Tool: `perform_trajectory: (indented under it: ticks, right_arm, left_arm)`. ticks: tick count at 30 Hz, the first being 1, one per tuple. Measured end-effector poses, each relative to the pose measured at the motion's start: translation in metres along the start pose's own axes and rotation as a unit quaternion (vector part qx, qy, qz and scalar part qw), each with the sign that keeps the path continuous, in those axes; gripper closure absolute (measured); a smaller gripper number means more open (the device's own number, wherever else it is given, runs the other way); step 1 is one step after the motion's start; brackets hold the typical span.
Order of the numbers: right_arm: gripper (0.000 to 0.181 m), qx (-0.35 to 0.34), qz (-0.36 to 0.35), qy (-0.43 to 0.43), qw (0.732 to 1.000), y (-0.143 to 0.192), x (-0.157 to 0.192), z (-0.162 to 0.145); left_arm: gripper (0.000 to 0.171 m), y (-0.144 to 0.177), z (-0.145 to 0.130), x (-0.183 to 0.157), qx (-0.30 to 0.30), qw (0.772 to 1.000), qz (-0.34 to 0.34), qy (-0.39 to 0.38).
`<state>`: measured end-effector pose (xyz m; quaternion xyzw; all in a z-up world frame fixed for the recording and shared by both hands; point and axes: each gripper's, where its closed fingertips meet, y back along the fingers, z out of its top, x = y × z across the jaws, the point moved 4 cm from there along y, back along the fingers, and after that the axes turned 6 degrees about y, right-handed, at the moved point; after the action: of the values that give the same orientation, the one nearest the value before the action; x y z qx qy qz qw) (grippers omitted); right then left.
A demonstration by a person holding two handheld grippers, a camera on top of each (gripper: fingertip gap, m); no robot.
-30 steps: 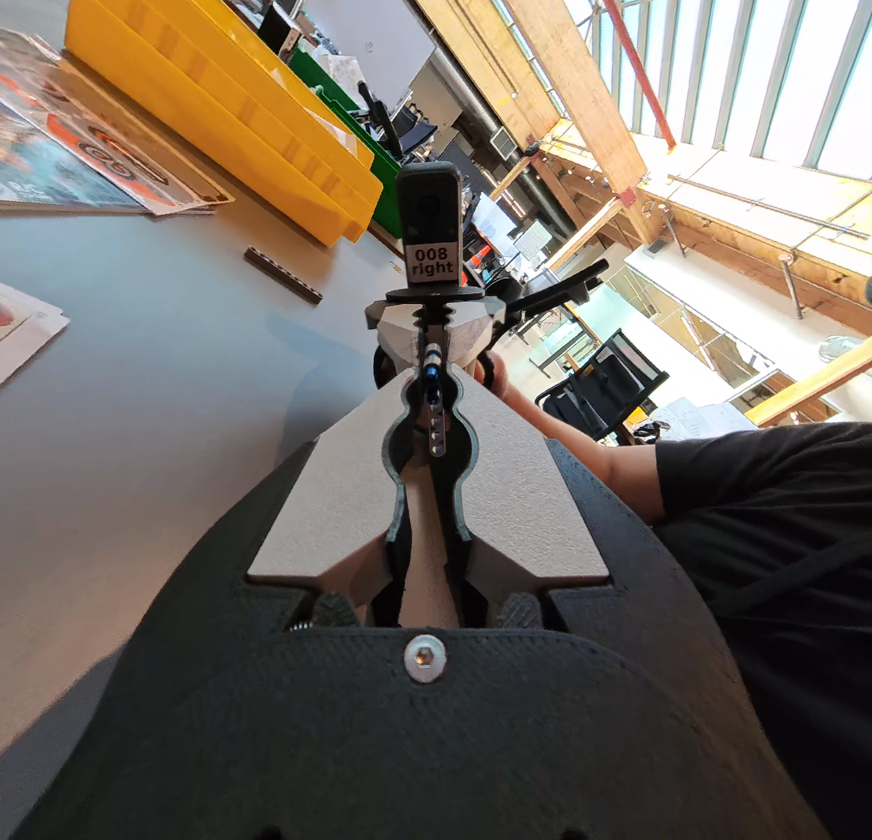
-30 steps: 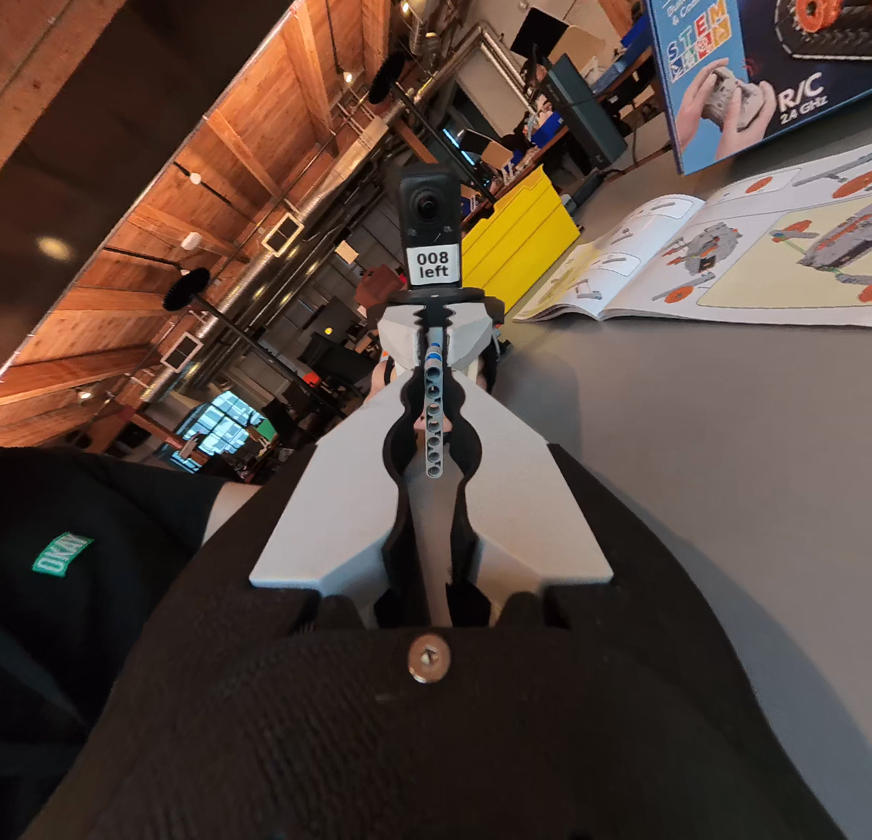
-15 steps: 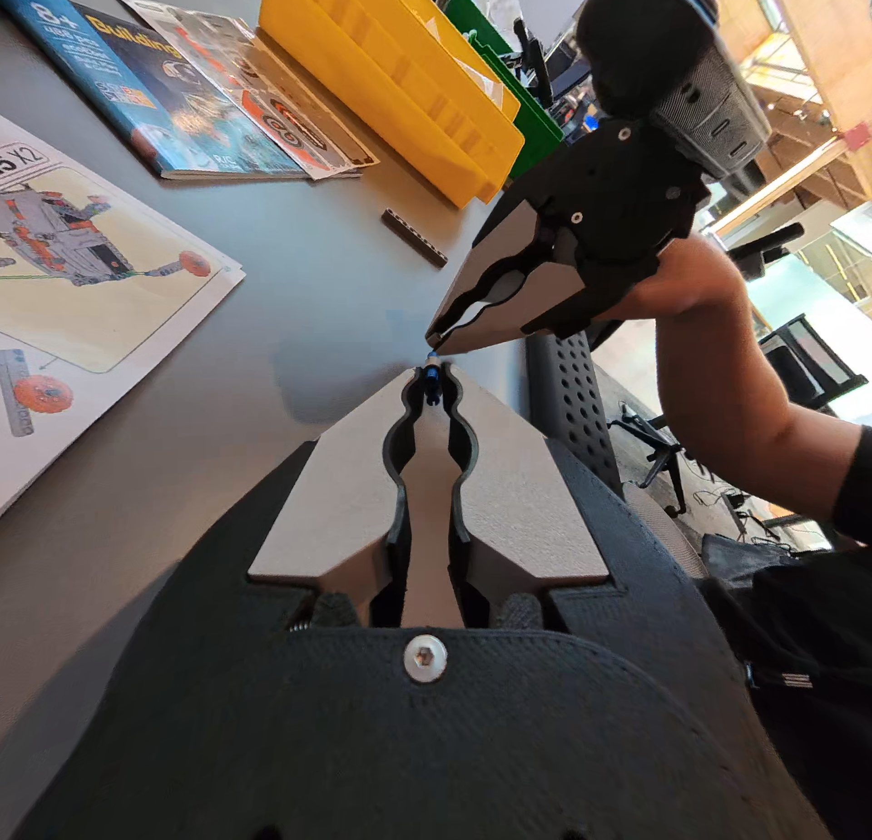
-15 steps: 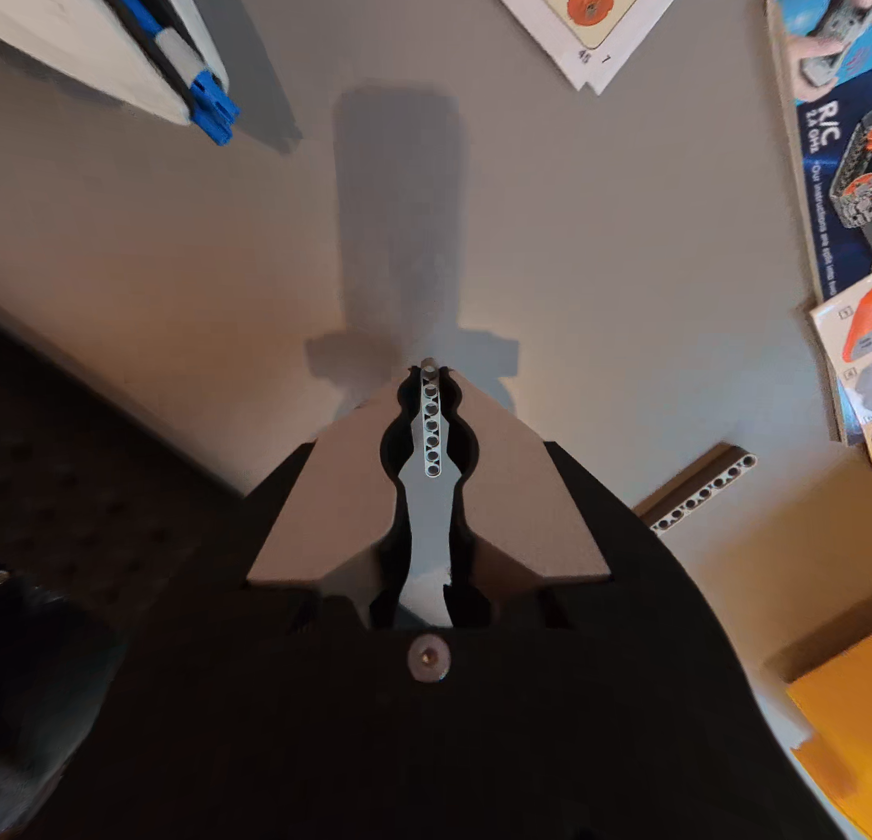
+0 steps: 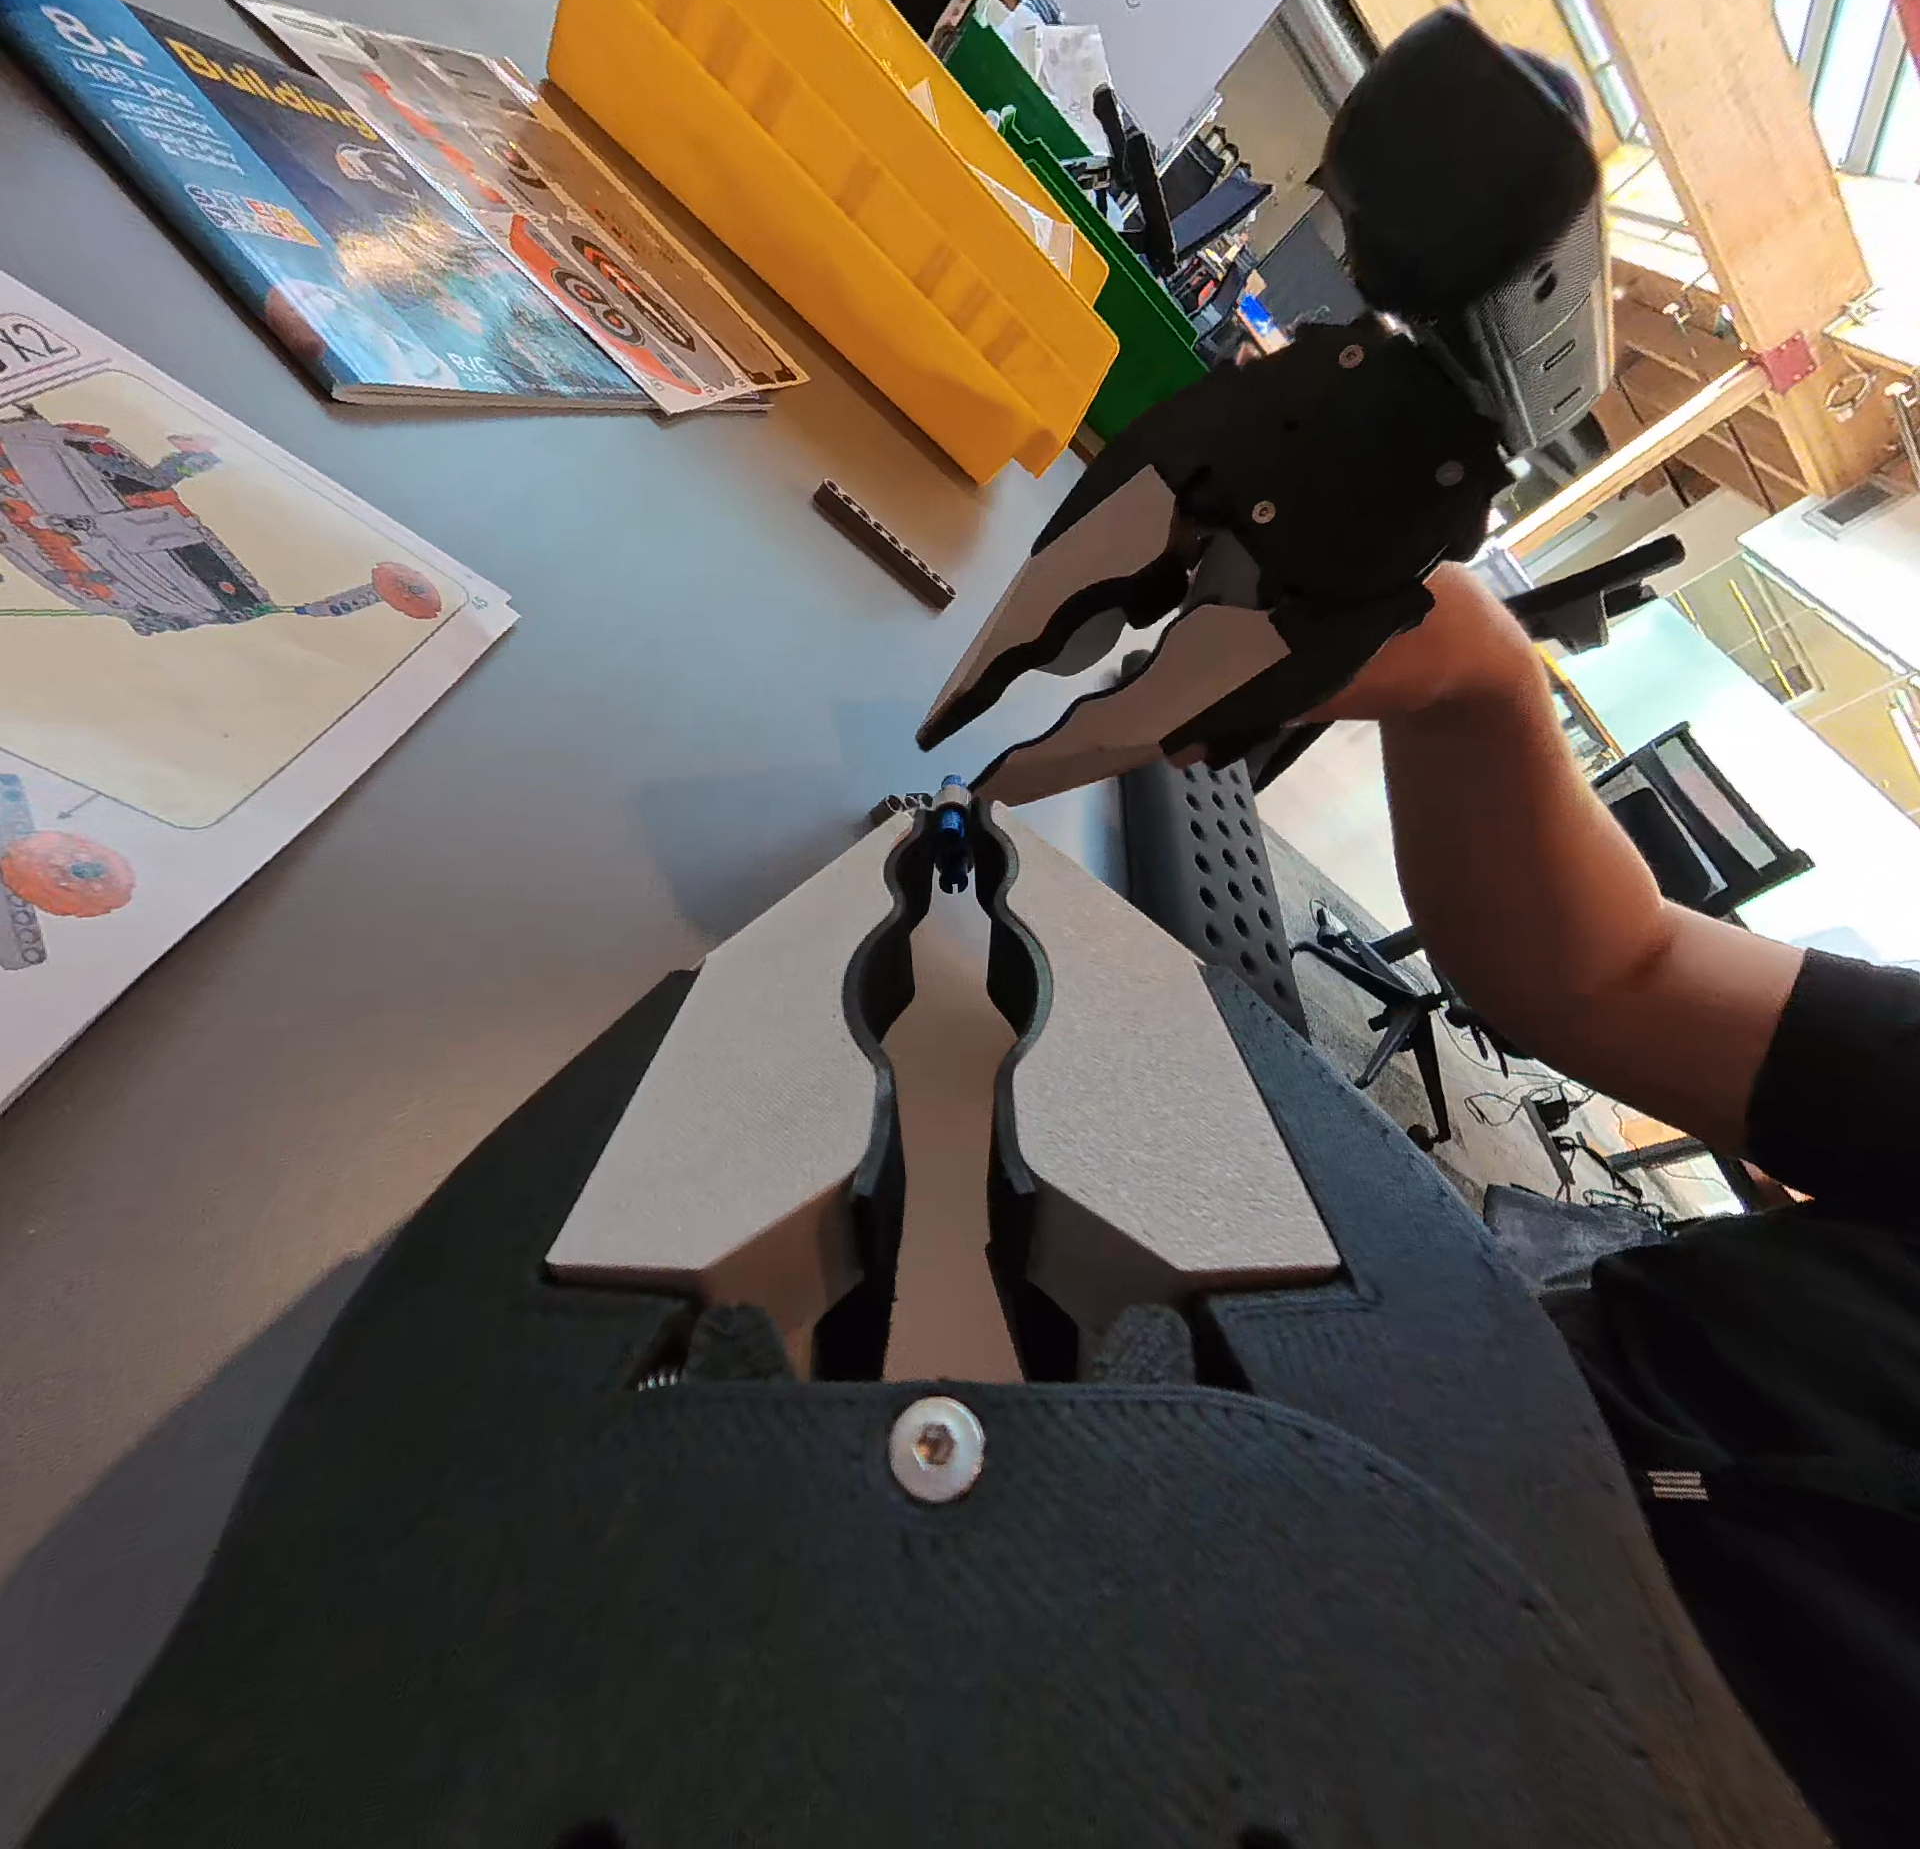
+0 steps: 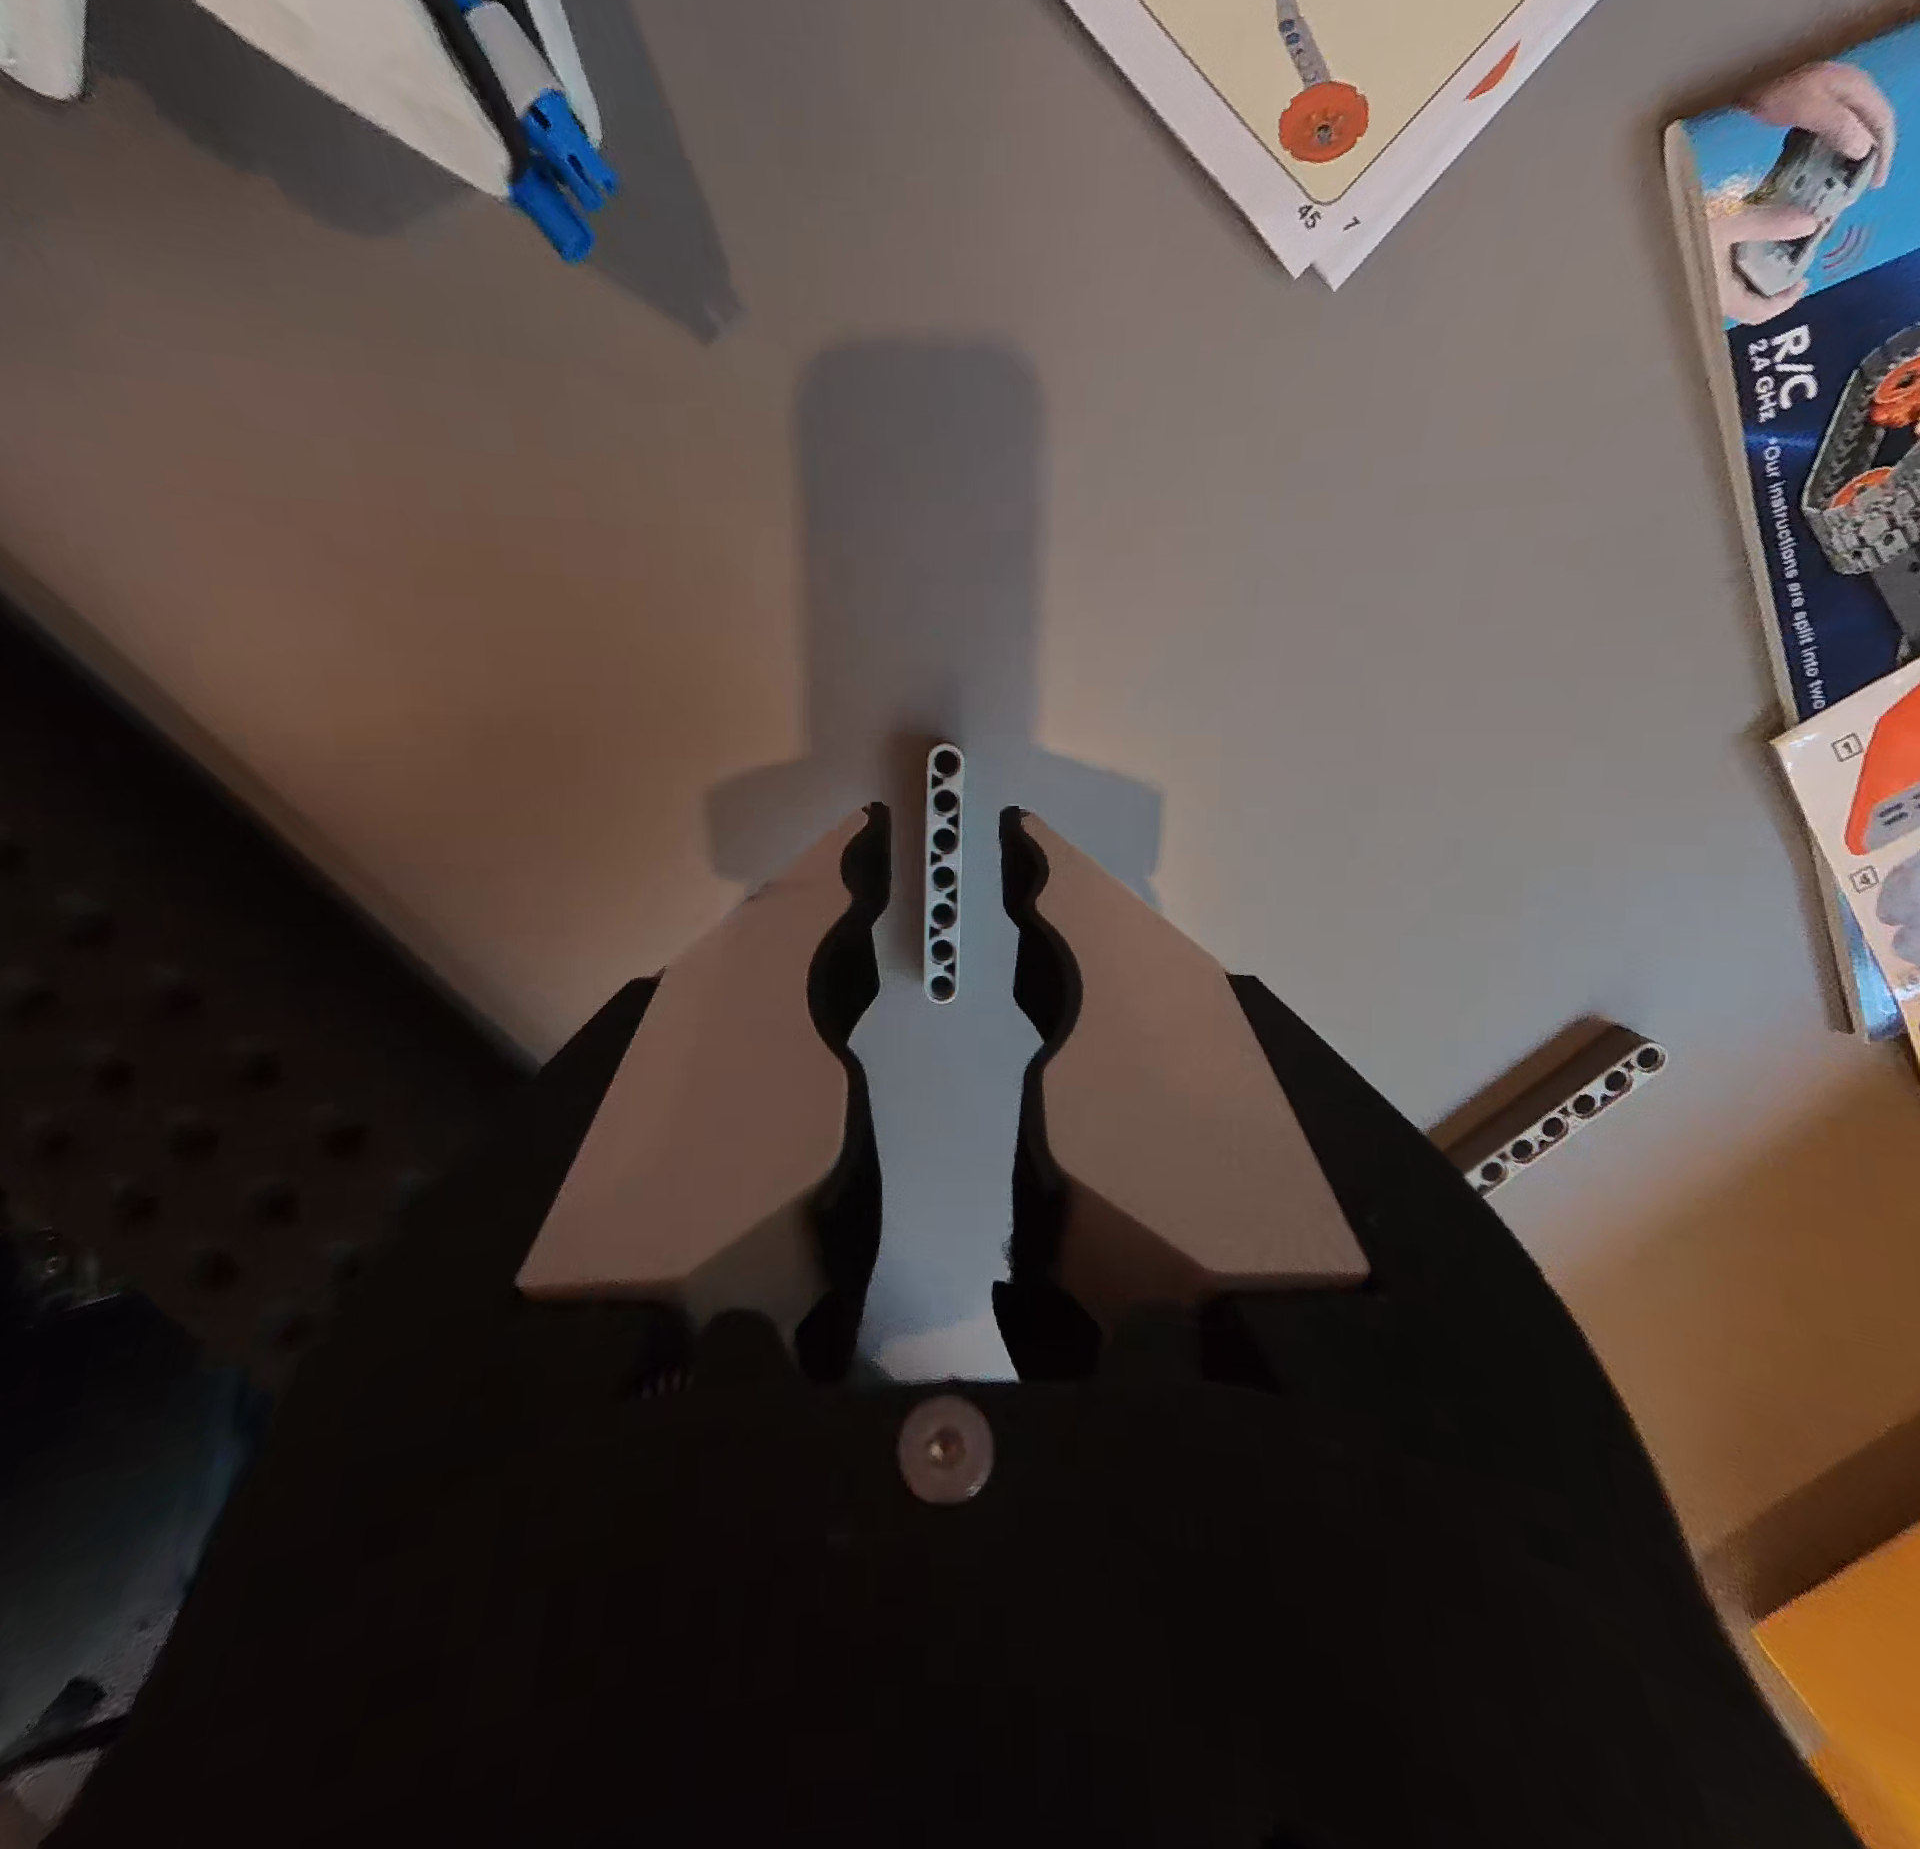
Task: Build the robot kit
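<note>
grey beam lies between parted right gripper; left gripper pinches blue pin.

A short holed beam lies on the counter near one edge, between the parted fingers of the right claw. The left claw, pinching a pin, sits just beside it. A longer beam lies farther in, before the bins; booklets lie beside those.
</note>
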<state>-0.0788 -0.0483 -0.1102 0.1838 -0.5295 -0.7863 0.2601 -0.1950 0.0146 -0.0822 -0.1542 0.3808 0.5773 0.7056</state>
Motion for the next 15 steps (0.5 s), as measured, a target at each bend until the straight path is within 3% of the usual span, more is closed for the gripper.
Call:
perform_trajectory:
  ticks: [9, 12, 15]
  right_arm:
    - [0.162, 0.002, -0.021, 0.013, 1.0, -0.016, -0.001, -0.003]
    - [0.175, 0.001, -0.015, 0.017, 1.0, -0.017, 0.0, -0.003]
    - [0.175, -0.002, -0.015, 0.012, 1.0, -0.017, -0.001, -0.003]
  left_arm:
    - [0.165, -0.003, -0.003, -0.001, 0.009, 1.0, -0.005, 0.007]
    - [0.166, -0.003, -0.003, -0.001, 0.011, 1.0, -0.007, 0.007]
    - [0.166, -0.004, -0.004, -0.001, 0.015, 1.0, -0.01, 0.009]
